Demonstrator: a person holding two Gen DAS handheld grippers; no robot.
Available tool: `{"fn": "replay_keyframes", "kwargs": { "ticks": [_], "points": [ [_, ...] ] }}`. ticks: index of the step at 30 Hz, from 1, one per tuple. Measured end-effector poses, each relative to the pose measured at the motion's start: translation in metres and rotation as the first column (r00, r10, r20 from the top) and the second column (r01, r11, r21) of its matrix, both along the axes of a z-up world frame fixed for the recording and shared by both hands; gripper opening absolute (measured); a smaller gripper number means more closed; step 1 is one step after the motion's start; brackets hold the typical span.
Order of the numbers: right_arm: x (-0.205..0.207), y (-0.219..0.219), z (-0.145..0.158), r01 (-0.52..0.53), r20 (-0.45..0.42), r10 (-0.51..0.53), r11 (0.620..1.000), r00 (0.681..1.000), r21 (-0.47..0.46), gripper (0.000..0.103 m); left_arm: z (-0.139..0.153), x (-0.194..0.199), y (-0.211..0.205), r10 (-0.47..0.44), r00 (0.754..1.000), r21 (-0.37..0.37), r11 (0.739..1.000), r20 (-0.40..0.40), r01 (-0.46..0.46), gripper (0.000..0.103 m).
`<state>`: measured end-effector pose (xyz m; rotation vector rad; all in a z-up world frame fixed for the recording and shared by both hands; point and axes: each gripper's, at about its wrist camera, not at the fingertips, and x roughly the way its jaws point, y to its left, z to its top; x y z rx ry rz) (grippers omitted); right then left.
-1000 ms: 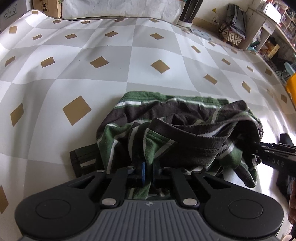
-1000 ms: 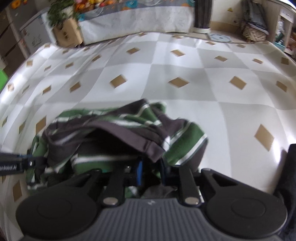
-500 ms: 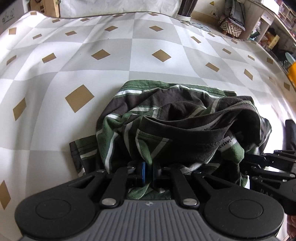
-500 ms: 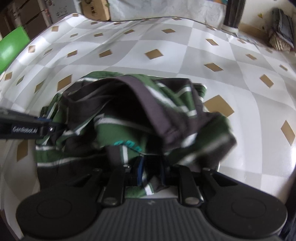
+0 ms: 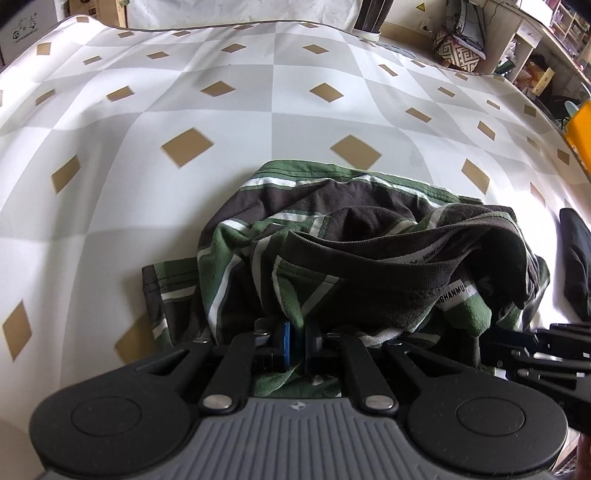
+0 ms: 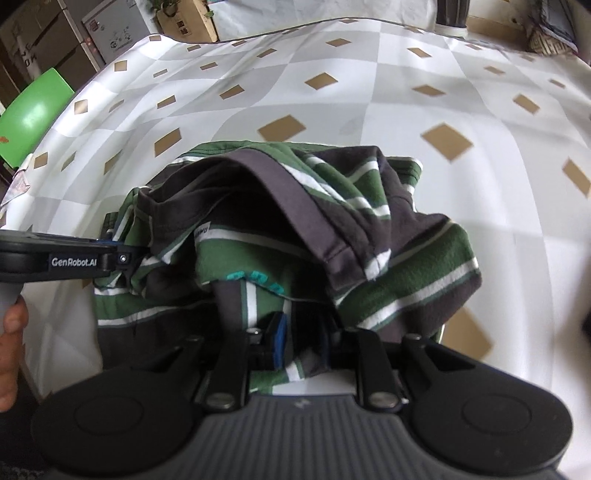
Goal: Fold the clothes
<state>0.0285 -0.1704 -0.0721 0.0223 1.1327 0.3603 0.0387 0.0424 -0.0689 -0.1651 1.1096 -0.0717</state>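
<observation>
Looks like someone's cluttered home room where I'm working: checkered tablecloth point(image 5: 207, 110), cardboard boxes point(image 6: 184, 18), packed shelves point(image 5: 532, 48) behind.

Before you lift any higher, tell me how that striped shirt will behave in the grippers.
Probably floppy: the striped shirt sags in loose folds between the left gripper and right gripper, both clamped on its fabric. Likely light, since small pinches carry it. It may drag along the tablecloth, where its far part rests.

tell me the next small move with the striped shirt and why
Probably draw both grippers apart to pull the striped shirt flat. The left gripper and right gripper each pinch its fabric, yet it sits bunched in a crumpled heap on the checked tablecloth, too rumpled to fold.
</observation>
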Motion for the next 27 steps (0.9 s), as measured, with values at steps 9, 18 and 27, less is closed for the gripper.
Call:
{"fn": "replay_keyframes", "kwargs": {
  "ticks": [9, 18, 27],
  "points": [
    [-0.052, -0.004, 0.002, 0.066, -0.040, -0.064, 0.997, 0.997, 0.046, 0.018, 0.001, -0.045, 0.001, 0.021, 1.000, -0.013, 1.000, -0.011, -0.021, 0.005],
    [-0.086, -0.015, 0.016, 0.150, -0.016, -0.149, 0.987, 0.989, 0.063, 0.039, 0.003, -0.072, 0.002, 0.051, 0.999, -0.031, 0.998, -0.012, -0.051, 0.005],
    [-0.096, -0.026, 0.034, 0.179, 0.144, -0.178, 0.984, 0.973, 0.007, 0.059, 0.005, -0.077, 0.004, 0.046, 0.999, -0.028, 0.999, 0.029, -0.045, 0.006]
  ]
}}
